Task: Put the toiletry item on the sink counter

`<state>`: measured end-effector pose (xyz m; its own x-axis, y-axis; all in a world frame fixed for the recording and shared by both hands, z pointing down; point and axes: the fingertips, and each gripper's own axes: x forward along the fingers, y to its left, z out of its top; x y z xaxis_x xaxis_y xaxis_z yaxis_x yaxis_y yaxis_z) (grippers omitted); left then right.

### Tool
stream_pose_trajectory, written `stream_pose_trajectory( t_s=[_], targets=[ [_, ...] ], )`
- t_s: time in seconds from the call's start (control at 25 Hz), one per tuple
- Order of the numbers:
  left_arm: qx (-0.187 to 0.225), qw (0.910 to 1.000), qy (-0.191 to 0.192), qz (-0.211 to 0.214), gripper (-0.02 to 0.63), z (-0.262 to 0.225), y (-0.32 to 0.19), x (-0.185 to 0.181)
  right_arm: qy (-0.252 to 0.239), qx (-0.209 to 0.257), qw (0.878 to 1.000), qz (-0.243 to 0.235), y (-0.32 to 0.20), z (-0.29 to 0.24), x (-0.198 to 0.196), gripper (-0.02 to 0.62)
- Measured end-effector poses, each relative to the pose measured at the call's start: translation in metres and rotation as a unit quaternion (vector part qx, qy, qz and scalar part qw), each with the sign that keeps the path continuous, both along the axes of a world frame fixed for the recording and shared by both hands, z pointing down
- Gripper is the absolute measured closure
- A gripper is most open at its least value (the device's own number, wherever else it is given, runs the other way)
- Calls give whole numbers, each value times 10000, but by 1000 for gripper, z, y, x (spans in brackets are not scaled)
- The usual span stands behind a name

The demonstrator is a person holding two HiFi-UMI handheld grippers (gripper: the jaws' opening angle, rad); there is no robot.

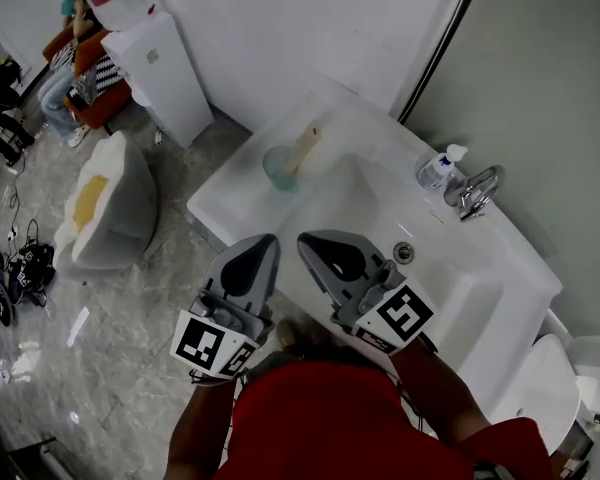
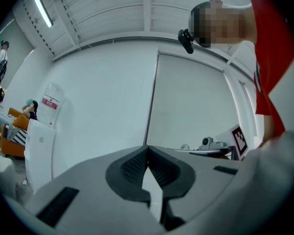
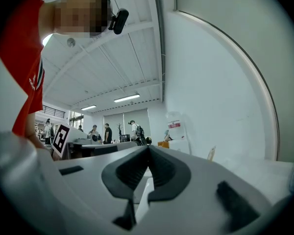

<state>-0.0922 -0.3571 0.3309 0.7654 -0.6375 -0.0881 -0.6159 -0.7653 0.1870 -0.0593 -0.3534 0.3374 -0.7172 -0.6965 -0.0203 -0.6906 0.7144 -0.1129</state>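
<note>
Your left tongs [image 1: 268, 240] and right tongs [image 1: 305, 240] are each pressed together with nothing between the pads, held side by side close to your chest at the near edge of the sink counter [image 1: 235, 196]. Ahead of both tips a cream tube [image 1: 302, 151] leans in a teal cup [image 1: 278, 170] on the counter's flat part, and I take it to be the toiletry item (the pump bottle [image 1: 436, 171], ahead and to the right of your right tongs beside the faucet [image 1: 477, 190], is the other candidate). Either way it rests on the counter and neither tool grips anything, so the placing looks done, with nothing apparent left to do.
</note>
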Motion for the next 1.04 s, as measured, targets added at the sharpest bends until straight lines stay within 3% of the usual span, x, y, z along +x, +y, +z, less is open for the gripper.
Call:
stream_pose_trajectory(
  t_s=[1.04],
  targets=[
    [29,10000,67,-41,589,-7,36,-2,-52,0,10000,-41,39,-6,-1,568]
  ],
)
